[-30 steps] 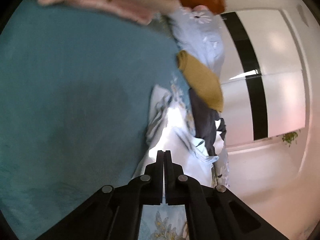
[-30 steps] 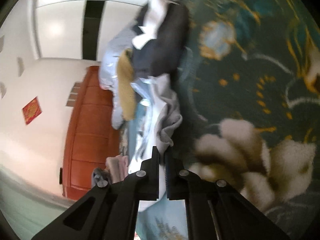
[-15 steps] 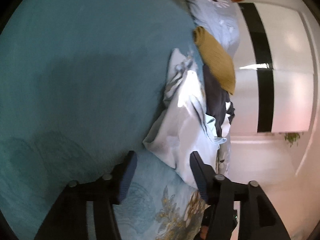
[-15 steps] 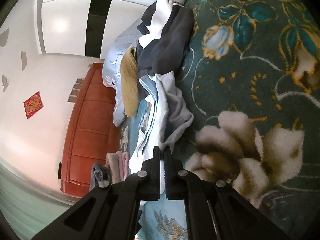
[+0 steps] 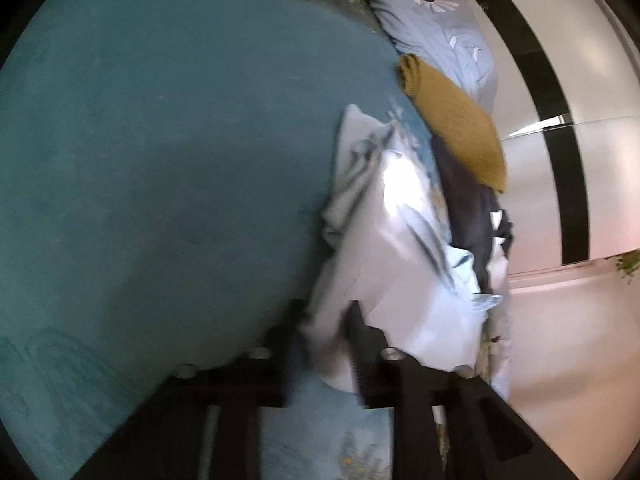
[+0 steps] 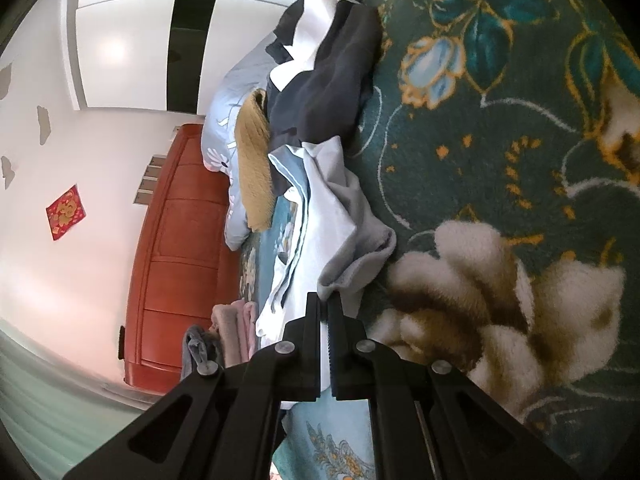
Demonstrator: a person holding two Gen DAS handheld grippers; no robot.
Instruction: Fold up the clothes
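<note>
Two black grippers, both on one pale blue-white thin cotton garment [image 5: 400, 264]. Left gripper [image 5: 326, 340], blurred, jaws just closing, a narrow gap left with a cloth corner pinched between. Right gripper [image 6: 324, 312] nearly closed, clamping the garment's grey-blue rumpled edge. Garment lies crumpled on plush teal floral blanket [image 6: 500, 120]. Beyond it: one mustard knit piece [image 5: 456, 128], one dark navy garment [image 6: 324, 92], one light-blue flowered pillow [image 5: 440, 20], one red-brown wooden headboard [image 6: 180, 260].
</note>
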